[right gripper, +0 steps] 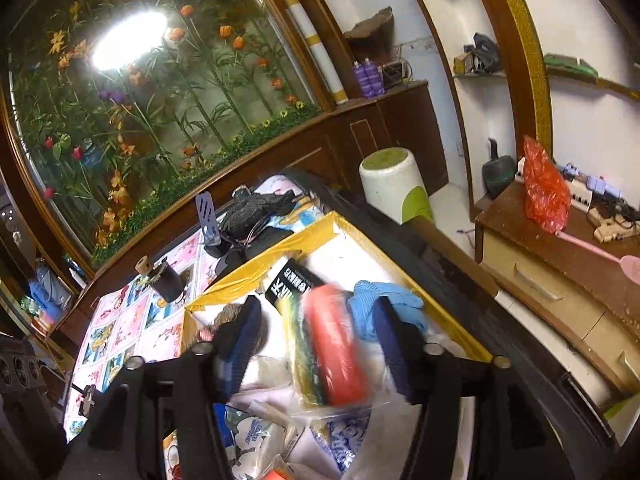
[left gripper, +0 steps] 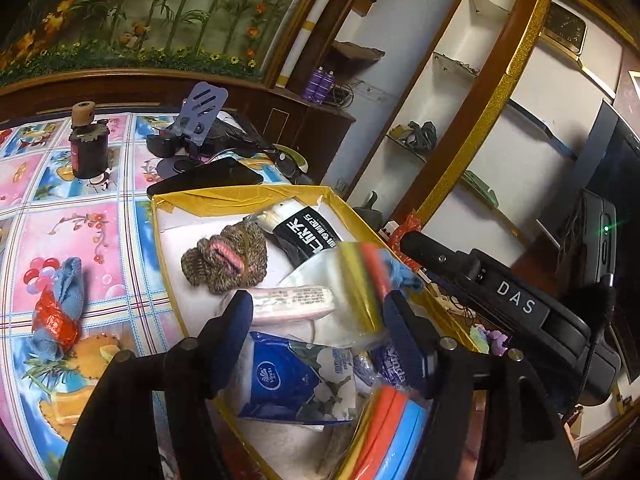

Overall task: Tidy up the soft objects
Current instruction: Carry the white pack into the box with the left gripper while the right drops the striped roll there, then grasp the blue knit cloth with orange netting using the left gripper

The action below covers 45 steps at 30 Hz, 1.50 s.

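- Left gripper [left gripper: 316,326]: jaws partly open, nothing clamped; it hangs over the near part of the yellow-rimmed box [left gripper: 240,194] on the bench [left gripper: 80,220].
- Right gripper [right gripper: 316,332]: jaws partly open. A bagged pack of coloured sponges [right gripper: 332,344] lies between them, blurred (apparently dropping free); no pad visibly presses on it.
- The pack sits inside the box, long axis running away from the right gripper, along its fingers.
- Remaining loose item: a blue cloth with red wrapper [left gripper: 60,304] on the bench, outside the box, well to the left of the left gripper. The left hand is judged nearer for that pick.
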Available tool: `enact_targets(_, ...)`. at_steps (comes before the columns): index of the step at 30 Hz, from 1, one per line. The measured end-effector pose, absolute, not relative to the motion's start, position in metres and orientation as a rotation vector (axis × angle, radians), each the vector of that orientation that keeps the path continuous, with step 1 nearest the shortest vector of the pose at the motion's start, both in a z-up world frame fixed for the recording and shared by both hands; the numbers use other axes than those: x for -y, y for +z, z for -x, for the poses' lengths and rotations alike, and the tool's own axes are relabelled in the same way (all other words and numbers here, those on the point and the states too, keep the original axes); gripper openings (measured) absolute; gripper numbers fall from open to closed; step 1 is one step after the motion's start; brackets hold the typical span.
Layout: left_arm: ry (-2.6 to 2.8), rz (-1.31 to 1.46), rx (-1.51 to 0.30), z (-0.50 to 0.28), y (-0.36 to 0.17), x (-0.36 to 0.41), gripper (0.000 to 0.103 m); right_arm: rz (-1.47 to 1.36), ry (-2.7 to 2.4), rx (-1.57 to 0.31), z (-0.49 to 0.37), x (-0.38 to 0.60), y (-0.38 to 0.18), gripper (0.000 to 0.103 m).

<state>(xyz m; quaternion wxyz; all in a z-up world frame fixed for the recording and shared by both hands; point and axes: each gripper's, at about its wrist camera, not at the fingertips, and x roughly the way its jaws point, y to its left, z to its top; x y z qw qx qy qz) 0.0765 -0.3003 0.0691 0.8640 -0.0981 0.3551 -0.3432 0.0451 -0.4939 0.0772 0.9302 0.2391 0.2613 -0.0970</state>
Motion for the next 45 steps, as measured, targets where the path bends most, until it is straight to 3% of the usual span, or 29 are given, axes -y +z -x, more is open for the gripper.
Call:
enact_targets(17,-0.696,0.122,-0.739,-0.057,0.075,0.26,0.067,-0.444,-0.108,-0.385,-0.025,0.473,0.094,0.067)
enact_targets(22,-0.565,0.067,-0.686,-0.061,0.079,0.208,0.079,-0.392,-0.08,-0.385,-0.023,0.458,0.095,0.067)
enact_targets(28,-0.421,0.253,-0.804,-0.105,0.064,0.16,0.08,-0.354,-0.073,-0.383,-0.025,0.447,0.095,0.068)
enact_targets(37,-0.352,0.137,-0.877,-0.142,0.04,0.181,0.079,-0.352,-0.041,-0.387,-0.025,0.443,0.095,0.068)
enact_targets(39,-0.349,0.114,-0.907,-0.145,0.031,0.186,0.066,-0.347,-0.035,-0.383,-0.024,0.442,0.096,0.068)
enact_targets(41,-0.345,0.092,-0.95,-0.15,0.022,0.19,0.044,-0.343,-0.027,-0.377,-0.023,0.44,0.097,0.068)
enact_targets(45,-0.334,0.038,-0.939,-0.144,0.018,0.194,0.035,-0.335,-0.007,-0.371,-0.023,0.437,0.098,0.069)
